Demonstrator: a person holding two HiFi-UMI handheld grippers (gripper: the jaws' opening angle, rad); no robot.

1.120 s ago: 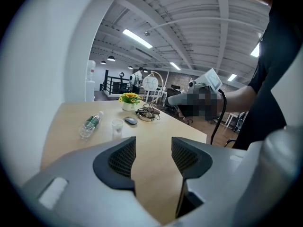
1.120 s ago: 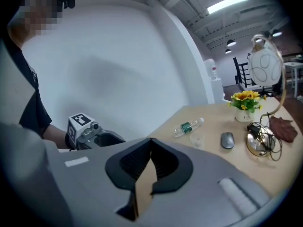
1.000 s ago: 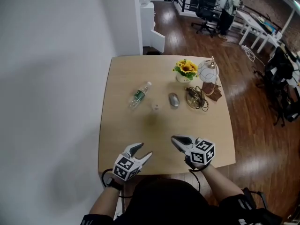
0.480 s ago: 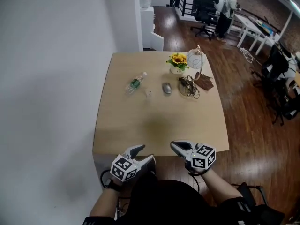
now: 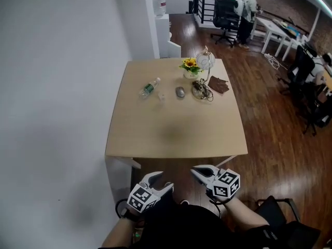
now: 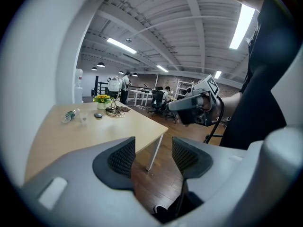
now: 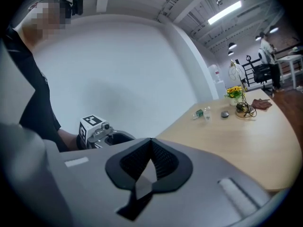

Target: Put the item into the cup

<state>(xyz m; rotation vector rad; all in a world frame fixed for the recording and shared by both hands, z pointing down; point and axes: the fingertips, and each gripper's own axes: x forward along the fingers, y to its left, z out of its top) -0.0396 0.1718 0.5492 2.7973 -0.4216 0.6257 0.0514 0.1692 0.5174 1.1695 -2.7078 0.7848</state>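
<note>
Both claws hang short of desk (image 5: 176,134): we hold left claw (image 5: 163,180) wide and empty, right claw (image 5: 194,171) pinched shut, empty. Small cup (image 5: 162,95), grey item (image 5: 180,92) sit far ahead. Risk: long reach tips cup or rolls bottle (image 5: 149,87) beside it.

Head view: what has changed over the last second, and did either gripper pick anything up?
Both grippers pulled back off the table: the left gripper and right gripper were over its near edge, now they hang over the floor. Nothing was taken or let go. Unchanged: left tongs apart, right tongs shut, both empty; bottle, cup, mouse and flowers keep their places.
</note>
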